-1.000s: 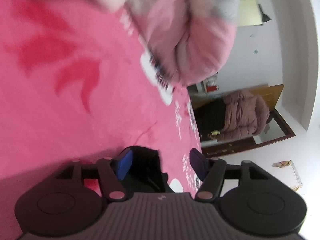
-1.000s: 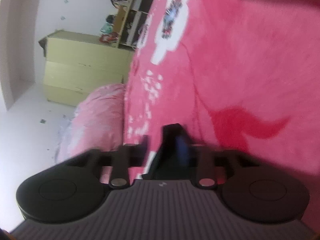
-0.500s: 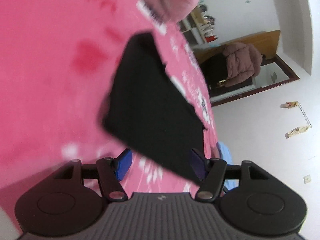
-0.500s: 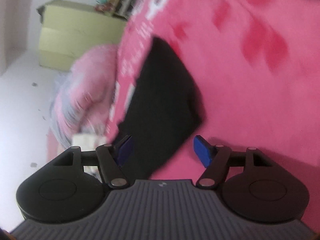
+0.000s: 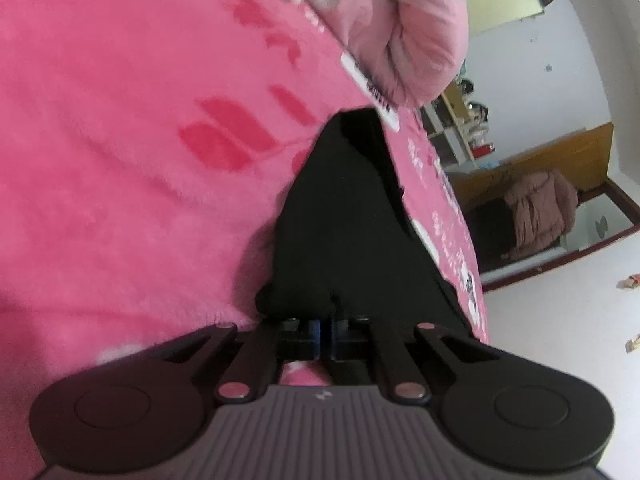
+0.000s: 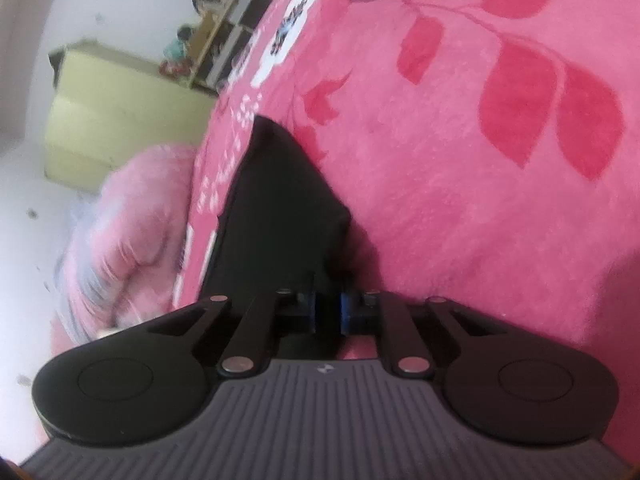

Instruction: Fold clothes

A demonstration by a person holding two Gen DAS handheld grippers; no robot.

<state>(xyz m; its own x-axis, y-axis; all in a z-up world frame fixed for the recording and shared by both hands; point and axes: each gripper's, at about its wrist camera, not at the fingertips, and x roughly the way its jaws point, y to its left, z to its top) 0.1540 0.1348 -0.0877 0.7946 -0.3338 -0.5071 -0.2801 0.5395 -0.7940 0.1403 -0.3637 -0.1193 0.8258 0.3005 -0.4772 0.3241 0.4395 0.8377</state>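
A black garment (image 5: 352, 220) lies folded on the pink leaf-patterned blanket (image 5: 120, 160), near the bed's edge. In the left wrist view my left gripper (image 5: 325, 330) is shut on the garment's near corner, and the cloth bunches just ahead of the blue pads. The right wrist view shows the same black garment (image 6: 280, 208) on the blanket (image 6: 460, 200). My right gripper (image 6: 327, 306) has its jaws closing on the other near corner. Dark cloth fills the narrow gap between the blue pads.
A pale pink padded bundle (image 5: 400, 32) lies at the far end of the bed, and again beside the bed (image 6: 120, 216). A yellow-green cabinet (image 6: 120, 120) and a shelf unit (image 6: 228, 40) stand by the wall. A brownish coat (image 5: 540, 208) hangs on wooden furniture beyond the bed edge.
Both grippers stood open with the black garment lying ahead of them. They have moved up to its near edge and closed on its corners.
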